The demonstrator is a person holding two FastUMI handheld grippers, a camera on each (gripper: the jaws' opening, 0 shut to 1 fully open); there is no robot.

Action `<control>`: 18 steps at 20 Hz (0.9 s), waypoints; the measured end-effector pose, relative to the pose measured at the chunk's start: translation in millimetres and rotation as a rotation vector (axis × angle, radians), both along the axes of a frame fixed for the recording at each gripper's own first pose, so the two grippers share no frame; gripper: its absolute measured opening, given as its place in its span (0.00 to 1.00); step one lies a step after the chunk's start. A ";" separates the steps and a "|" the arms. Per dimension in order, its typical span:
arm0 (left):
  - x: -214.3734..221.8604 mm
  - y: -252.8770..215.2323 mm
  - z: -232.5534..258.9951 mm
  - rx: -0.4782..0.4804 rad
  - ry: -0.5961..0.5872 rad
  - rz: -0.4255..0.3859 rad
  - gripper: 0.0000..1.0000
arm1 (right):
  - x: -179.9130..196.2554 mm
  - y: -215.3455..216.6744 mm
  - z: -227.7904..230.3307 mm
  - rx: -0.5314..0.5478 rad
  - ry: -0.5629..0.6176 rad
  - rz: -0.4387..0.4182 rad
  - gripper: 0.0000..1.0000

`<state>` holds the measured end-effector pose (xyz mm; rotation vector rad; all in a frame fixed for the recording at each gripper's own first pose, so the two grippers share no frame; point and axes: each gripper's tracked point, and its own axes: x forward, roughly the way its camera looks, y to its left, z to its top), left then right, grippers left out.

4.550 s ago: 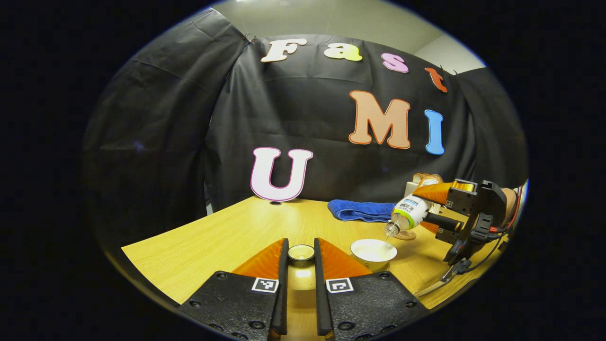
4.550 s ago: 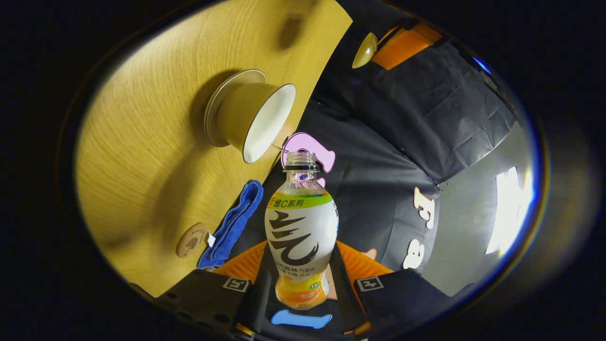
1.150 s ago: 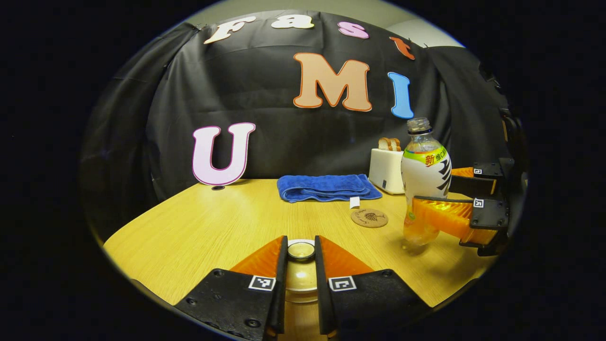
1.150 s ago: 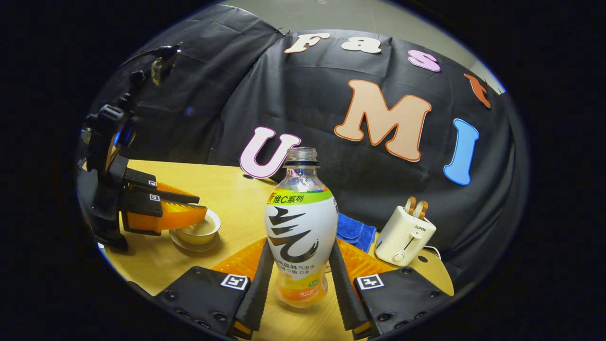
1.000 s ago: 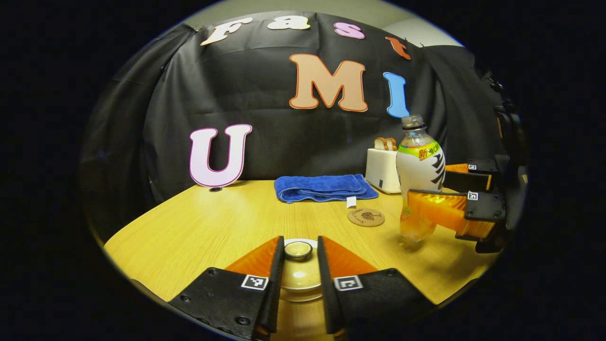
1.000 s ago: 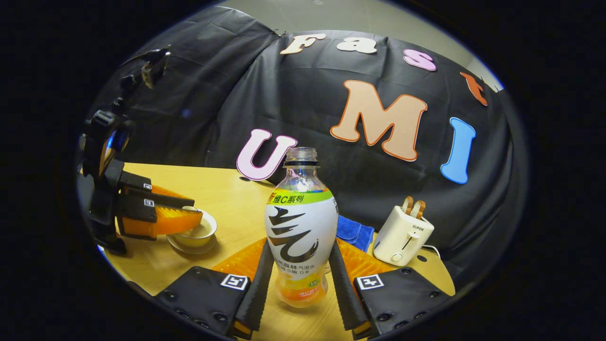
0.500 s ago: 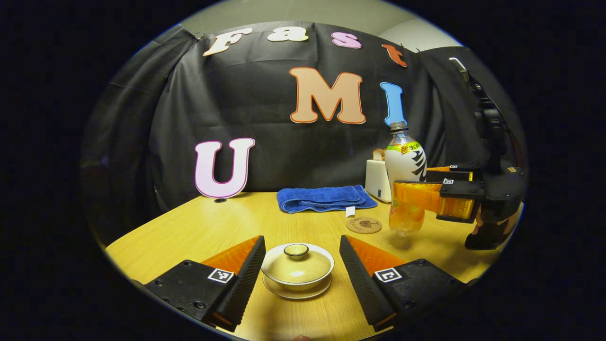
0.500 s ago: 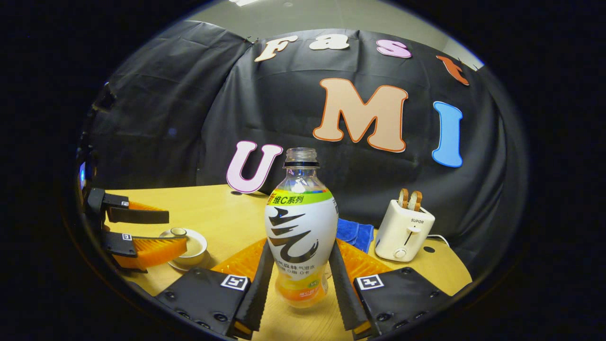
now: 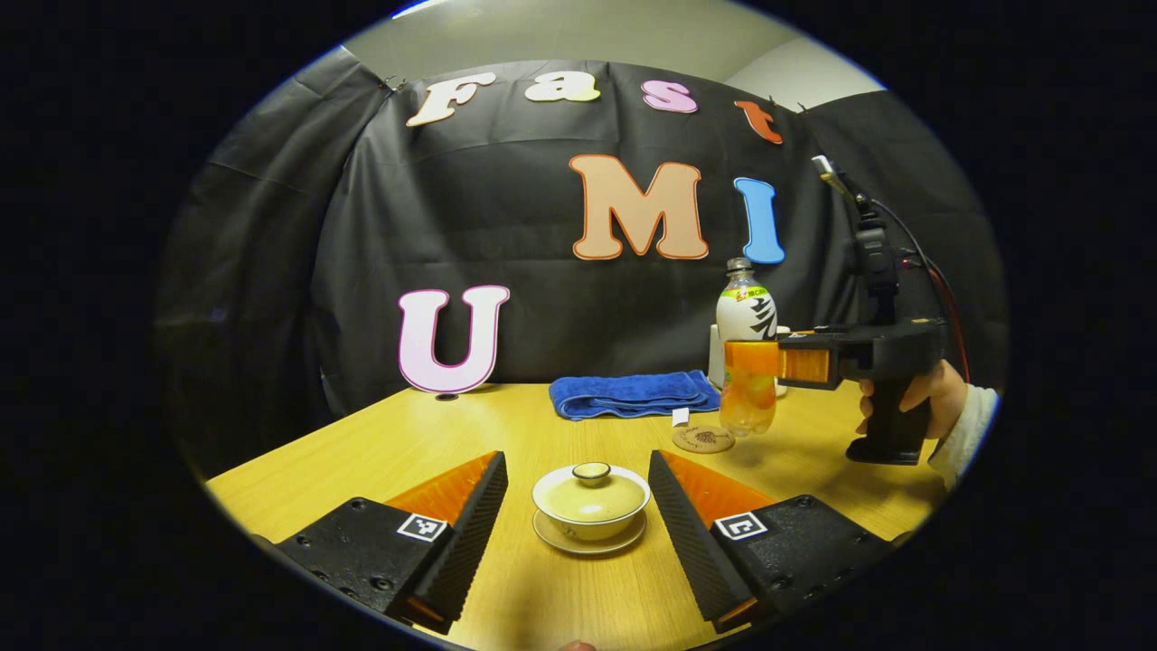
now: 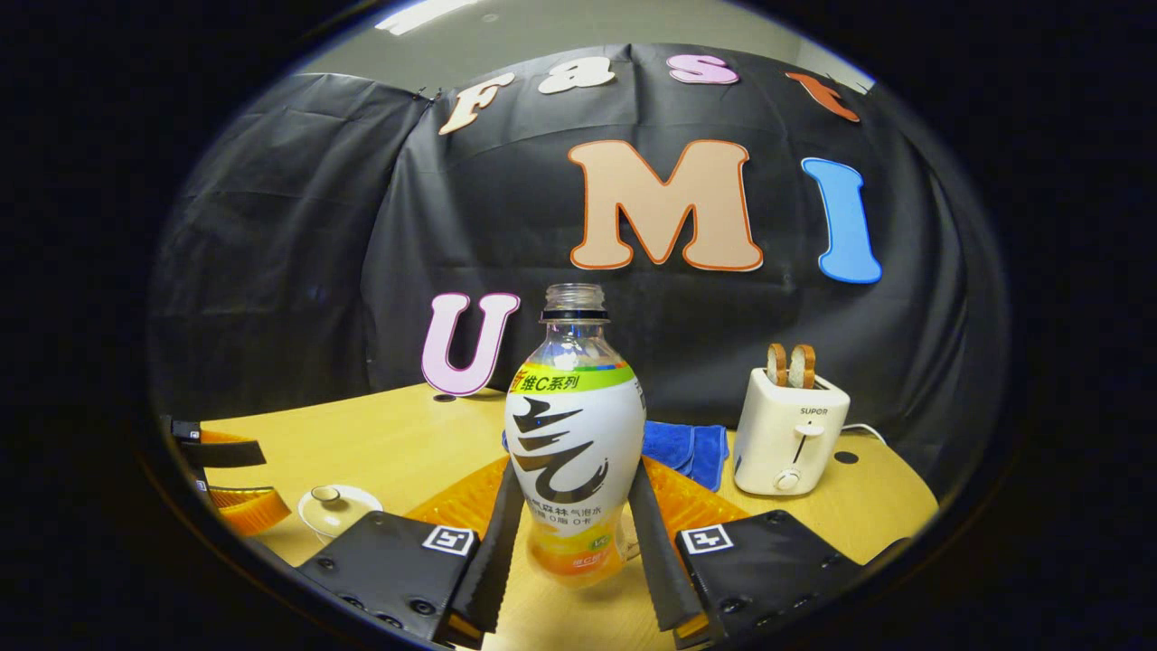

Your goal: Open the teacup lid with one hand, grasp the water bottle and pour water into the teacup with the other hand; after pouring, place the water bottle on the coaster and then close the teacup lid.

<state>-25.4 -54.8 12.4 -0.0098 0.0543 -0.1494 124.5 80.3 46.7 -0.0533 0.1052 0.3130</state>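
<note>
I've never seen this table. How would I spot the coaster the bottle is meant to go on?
Find the folded blue towel at the back of the wooden table. Just in front of its right end lies the coaster, a small flat brown disc beside the held bottle.

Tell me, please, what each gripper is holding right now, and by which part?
The right gripper clamps the water bottle by its lower body; the left gripper is open, holding nothing.
</note>
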 end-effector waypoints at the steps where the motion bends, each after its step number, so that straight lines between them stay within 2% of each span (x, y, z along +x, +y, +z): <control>1: -1.7 1.6 2.0 0.000 -0.006 0.004 0.91 | 5.1 -1.3 -1.1 0.007 -0.001 -0.007 0.67; 6: -8.0 5.7 9.7 -0.007 -0.032 0.011 0.91 | 43.5 -8.2 -9.7 0.076 0.000 -0.054 0.68; 8: -9.3 6.1 9.9 -0.009 -0.030 0.012 0.91 | 57.9 -13.6 -19.8 0.072 0.005 -0.079 0.67; 12: -14.6 7.5 10.2 -0.021 -0.032 0.012 0.89 | 74.6 -18.9 -26.5 0.067 -0.009 -0.101 0.67; 15: -14.4 7.7 9.4 -0.022 -0.026 0.016 0.91 | 83.9 -14.3 -35.3 0.094 0.007 -0.098 0.67; 18: -14.3 6.5 10.5 -0.024 -0.028 0.017 0.91 | 86.5 -10.9 -45.2 0.068 0.005 -0.094 0.67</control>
